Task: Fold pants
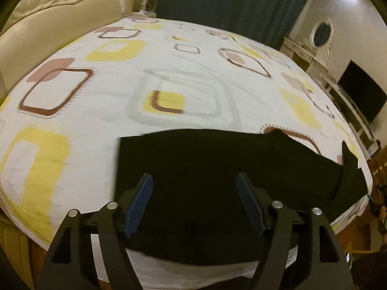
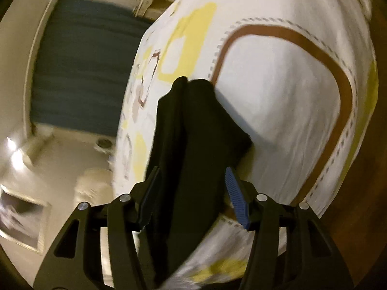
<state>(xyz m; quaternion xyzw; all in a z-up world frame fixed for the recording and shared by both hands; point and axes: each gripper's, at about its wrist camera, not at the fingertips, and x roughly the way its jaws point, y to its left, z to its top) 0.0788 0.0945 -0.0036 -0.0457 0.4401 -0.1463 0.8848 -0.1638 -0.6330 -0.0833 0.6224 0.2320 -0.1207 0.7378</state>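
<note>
Black pants (image 1: 205,169) lie flat along the near edge of the bed, legs stretching to the right. My left gripper (image 1: 194,188) is open, its blue-padded fingers spread just above the pants' left part. In the right wrist view the pants (image 2: 193,130) run away from the camera as a long dark strip with a lengthwise fold. My right gripper (image 2: 191,181) is open, fingers on either side of the near end of the pants; nothing is pinched.
The bed (image 1: 169,72) has a white cover with yellow and brown square patterns. A cream headboard (image 1: 48,24) stands at the left. Dark curtains (image 1: 229,4), a dresser with an oval mirror (image 1: 321,33) and a black TV (image 1: 362,91) stand beyond the bed.
</note>
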